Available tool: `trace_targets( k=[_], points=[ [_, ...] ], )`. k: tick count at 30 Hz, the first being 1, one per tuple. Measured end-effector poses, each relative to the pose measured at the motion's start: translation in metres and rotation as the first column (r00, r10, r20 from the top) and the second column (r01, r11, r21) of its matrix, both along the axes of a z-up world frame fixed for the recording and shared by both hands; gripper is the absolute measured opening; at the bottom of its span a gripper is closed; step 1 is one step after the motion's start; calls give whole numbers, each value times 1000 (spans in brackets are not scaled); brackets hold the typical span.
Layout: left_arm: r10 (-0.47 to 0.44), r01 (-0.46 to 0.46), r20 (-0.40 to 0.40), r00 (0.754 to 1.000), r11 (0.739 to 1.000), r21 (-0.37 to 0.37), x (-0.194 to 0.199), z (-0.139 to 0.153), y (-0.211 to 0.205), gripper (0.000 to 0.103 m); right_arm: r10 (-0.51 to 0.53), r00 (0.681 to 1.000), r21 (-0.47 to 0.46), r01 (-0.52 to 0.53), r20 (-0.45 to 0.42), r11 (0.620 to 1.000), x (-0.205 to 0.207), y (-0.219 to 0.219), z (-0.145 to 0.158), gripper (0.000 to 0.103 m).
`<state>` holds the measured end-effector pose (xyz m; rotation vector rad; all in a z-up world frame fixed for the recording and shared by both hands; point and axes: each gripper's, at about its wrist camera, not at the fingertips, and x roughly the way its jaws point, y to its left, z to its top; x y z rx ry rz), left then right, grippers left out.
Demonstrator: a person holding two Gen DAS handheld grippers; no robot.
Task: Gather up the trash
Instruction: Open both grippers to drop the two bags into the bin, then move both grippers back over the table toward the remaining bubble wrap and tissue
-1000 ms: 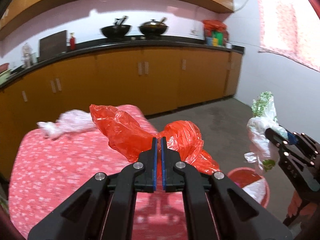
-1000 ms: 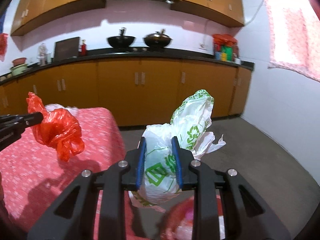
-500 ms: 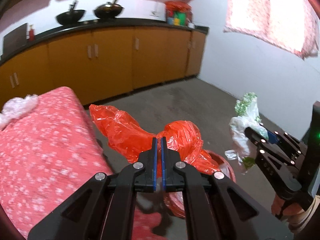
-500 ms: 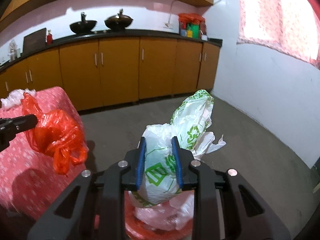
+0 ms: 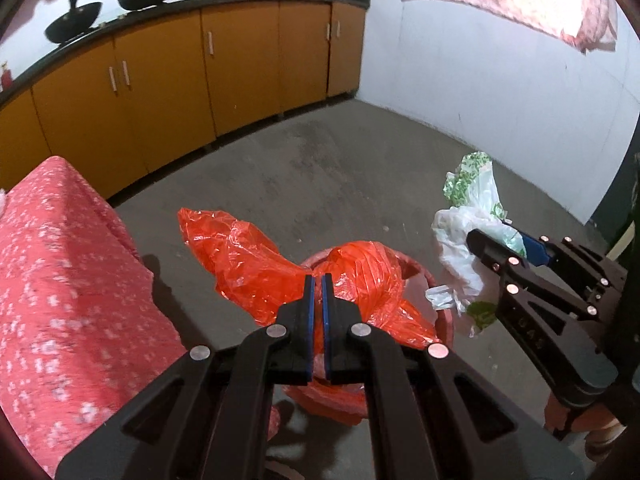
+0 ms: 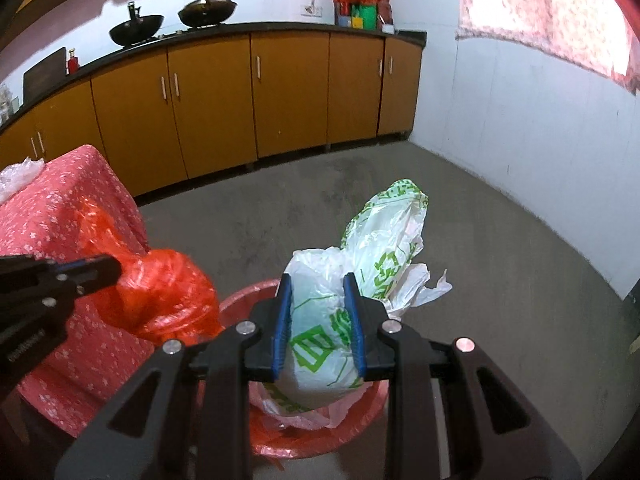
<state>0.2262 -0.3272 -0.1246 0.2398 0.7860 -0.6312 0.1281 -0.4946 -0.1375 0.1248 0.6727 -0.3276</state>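
My left gripper [image 5: 317,280] is shut on a crumpled red plastic bag [image 5: 248,264] and holds it above a red bin [image 5: 436,300] on the floor. In the right wrist view the same red bag [image 6: 160,300] hangs at the left, over the bin's rim [image 6: 244,296]. My right gripper [image 6: 318,280] is shut on a white plastic bag with green print [image 6: 384,240] and holds it over the bin. In the left wrist view the white bag [image 5: 472,232] and the right gripper [image 5: 480,246] are at the right, beside the bin.
A table with a red flowered cloth [image 5: 60,280] stands left of the bin, with a clear plastic bag [image 6: 16,172] on it. Orange cabinets [image 6: 280,92] with woks [image 6: 206,10] on the counter line the far wall. A white wall [image 6: 520,140] is at the right.
Both grippers have swung right, away from the table, and tilted down. The red bin has come under both bags. Both grips are unchanged.
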Motion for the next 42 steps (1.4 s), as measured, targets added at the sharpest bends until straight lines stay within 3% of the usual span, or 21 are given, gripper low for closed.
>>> trace_targets(
  k=[7, 11, 14, 16, 19, 26, 28, 33, 35, 38, 40, 42],
  points=[
    [-29, 31, -20, 999, 998, 58, 6, -25, -26, 3, 15, 999, 28, -13, -46, 1000, 9, -14, -23, 26],
    [-33, 36, -41, 999, 995, 88, 11, -38, -32, 4, 60, 995, 56, -56, -76, 997, 20, -14, -33, 32],
    [-19, 24, -53, 998, 996, 88, 16, -41, -31, 19, 75, 993, 36, -72, -88, 997, 24, -11, -38, 33],
    [-5, 8, -43, 999, 997, 77, 17, -40, -28, 38, 72, 993, 41, -68, -91, 997, 26, -11, -40, 34],
    [11, -9, -38, 999, 998, 69, 17, -39, -26, 38, 57, 995, 49, -53, -87, 997, 27, -12, -38, 36],
    [122, -123, -40, 992, 992, -24, 27, -5, 15, 39, 49, 997, 28, -48, -57, 998, 24, -7, -21, 42],
    [158, -159, -34, 987, 986, -48, 29, 6, 32, 52, 60, 998, 14, -59, -35, 998, 26, 3, -10, 49],
    [240, -238, 3, 971, 965, -106, 36, 41, 95, 59, 133, 990, 2, -133, 45, 991, 43, 45, 34, 64],
    [289, -284, 33, 957, 952, -116, 40, 54, 130, 68, 172, 983, 3, -172, 71, 985, 54, 65, 51, 67],
    [381, -372, 67, 922, 921, -116, 49, 69, 188, 71, 260, 960, 18, -263, 109, 965, 75, 110, 78, 69],
    [473, -462, 94, 876, 880, -112, 56, 77, 231, 83, 307, 943, 28, -313, 130, 949, 87, 135, 90, 70],
    [561, -551, 127, 818, 827, -108, 61, 83, 274, 83, 353, 923, 25, -361, 151, 932, 104, 168, 104, 70]
  ],
)
